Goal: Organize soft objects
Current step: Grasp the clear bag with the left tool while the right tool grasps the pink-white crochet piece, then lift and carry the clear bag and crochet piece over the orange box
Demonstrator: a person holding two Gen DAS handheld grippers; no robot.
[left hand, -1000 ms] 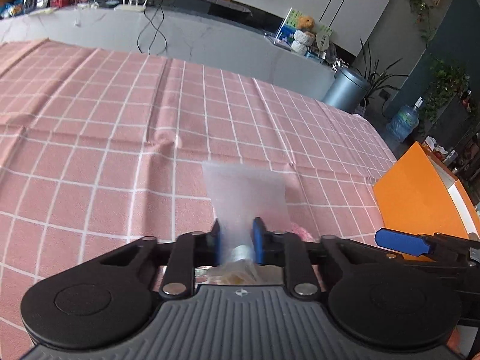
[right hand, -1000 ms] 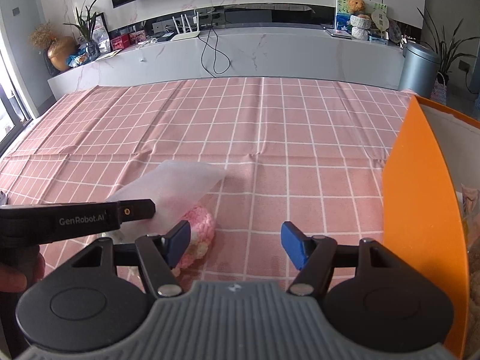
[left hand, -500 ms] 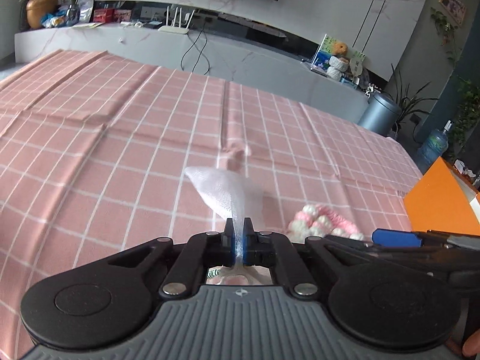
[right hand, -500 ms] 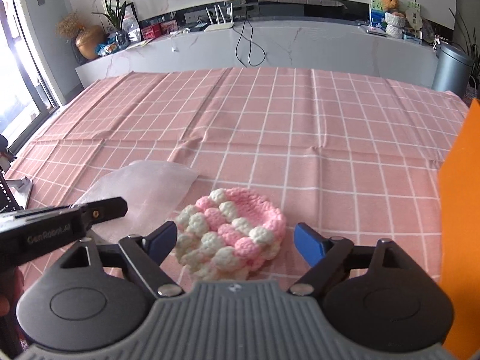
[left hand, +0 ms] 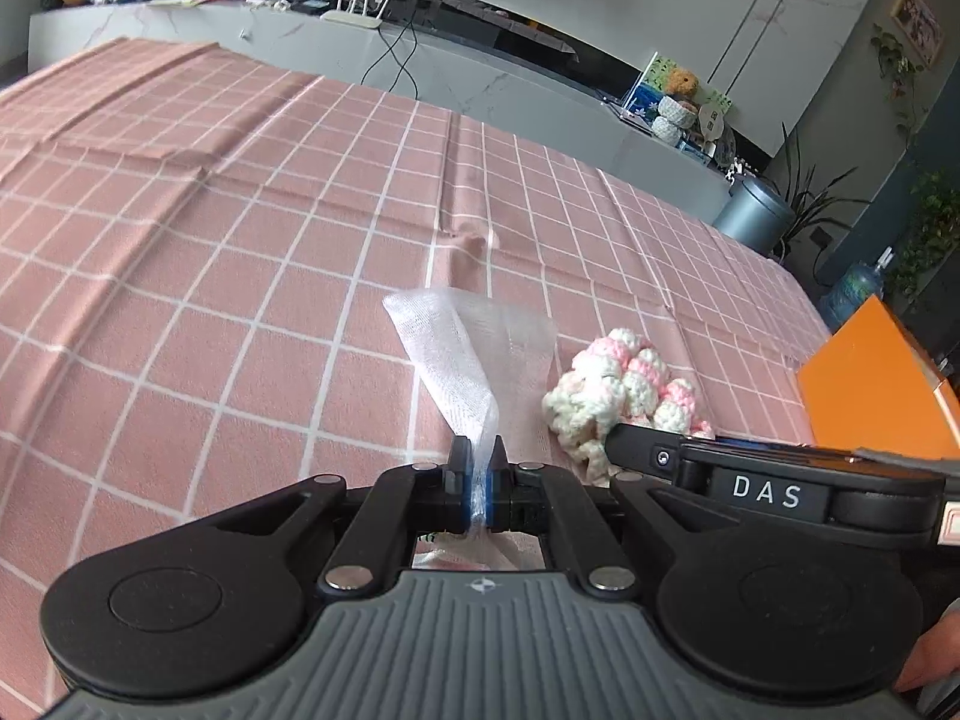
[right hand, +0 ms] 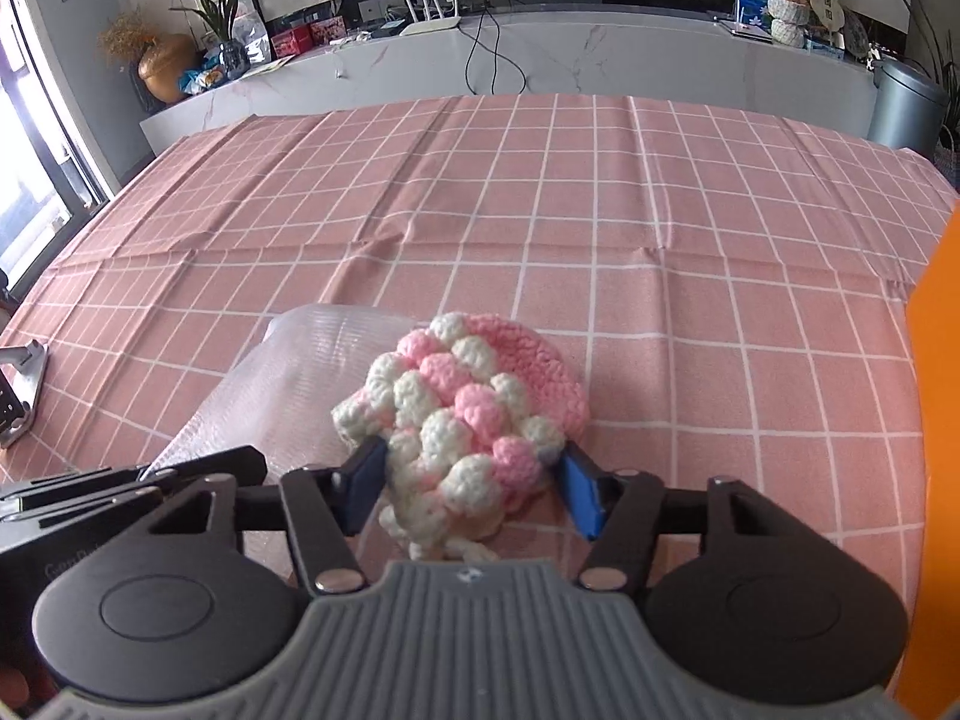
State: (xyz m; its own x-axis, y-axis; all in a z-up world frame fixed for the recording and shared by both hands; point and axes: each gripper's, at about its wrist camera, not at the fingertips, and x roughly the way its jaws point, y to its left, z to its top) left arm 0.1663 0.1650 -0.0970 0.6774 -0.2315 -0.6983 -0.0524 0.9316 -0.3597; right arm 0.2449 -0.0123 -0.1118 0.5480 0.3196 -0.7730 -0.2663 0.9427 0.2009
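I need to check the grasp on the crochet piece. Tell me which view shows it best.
The right wrist view: the pink-and-white crochet piece fills the centre, between the right gripper's open fingers. The left wrist view shows it off to the side, partly hidden behind the right gripper.

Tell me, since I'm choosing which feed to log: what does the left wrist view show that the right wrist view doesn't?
Only the left wrist view shows the left gripper clamped on the gathered end of the bag, plus the water jug.

Only the right wrist view shows the right gripper with its fingers on either side of the crochet piece, and the window at far left.

Both show the bag, the crochet piece, the tablecloth, the orange box and the bin.
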